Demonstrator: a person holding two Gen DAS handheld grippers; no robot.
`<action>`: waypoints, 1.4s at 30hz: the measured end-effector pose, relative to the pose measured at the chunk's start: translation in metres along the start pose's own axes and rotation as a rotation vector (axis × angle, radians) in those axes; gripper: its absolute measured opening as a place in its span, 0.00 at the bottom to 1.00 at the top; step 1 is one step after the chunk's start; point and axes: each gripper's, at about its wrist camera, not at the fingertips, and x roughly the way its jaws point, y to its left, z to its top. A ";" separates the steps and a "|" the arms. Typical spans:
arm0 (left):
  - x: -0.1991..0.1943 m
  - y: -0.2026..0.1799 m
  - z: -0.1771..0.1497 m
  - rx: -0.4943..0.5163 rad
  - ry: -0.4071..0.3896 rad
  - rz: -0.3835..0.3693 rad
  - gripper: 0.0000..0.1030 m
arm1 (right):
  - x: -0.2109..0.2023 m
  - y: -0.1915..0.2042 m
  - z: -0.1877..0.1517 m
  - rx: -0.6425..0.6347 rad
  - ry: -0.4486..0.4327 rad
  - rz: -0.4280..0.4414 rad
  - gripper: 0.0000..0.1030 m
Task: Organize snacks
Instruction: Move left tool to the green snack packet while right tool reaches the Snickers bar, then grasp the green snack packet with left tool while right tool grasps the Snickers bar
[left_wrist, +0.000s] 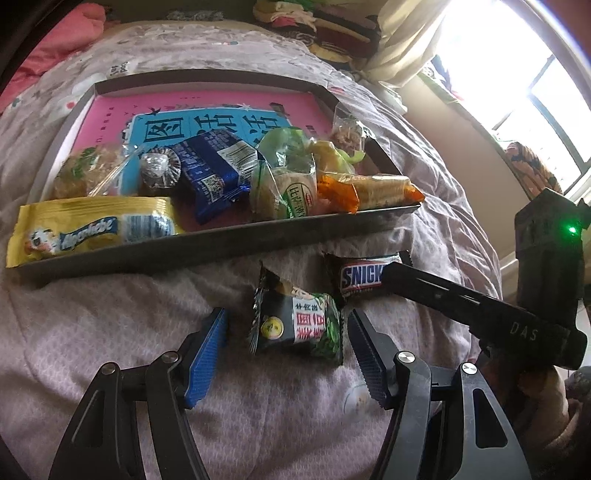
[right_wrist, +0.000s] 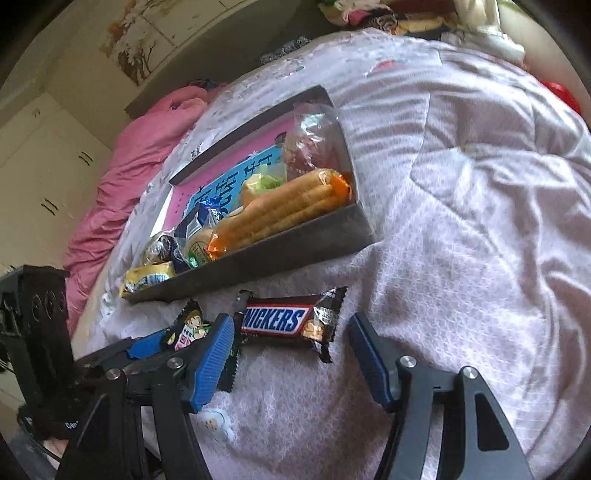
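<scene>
Your left gripper (left_wrist: 286, 338) gapes wide, straddling the dark green snack packet (left_wrist: 295, 319) on the quilt (left_wrist: 110, 332), pads not touching it; your right gripper (right_wrist: 291, 343) likewise spread, the Snickers bar (right_wrist: 288, 319) between its fingers, untouched; beyond both, the grey tray (left_wrist: 221, 243) holds the other snacks; yellow wrapper (left_wrist: 92, 229) overhangs its near rim.
</scene>
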 end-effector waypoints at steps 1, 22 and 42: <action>0.001 0.000 0.000 0.002 0.001 -0.005 0.64 | 0.001 0.000 0.001 0.002 0.002 0.003 0.63; 0.008 0.006 0.005 -0.012 -0.008 -0.062 0.38 | 0.020 0.022 0.009 -0.077 0.000 0.105 0.22; -0.063 0.003 0.022 0.010 -0.165 -0.012 0.33 | -0.042 0.065 0.014 -0.276 -0.266 0.113 0.17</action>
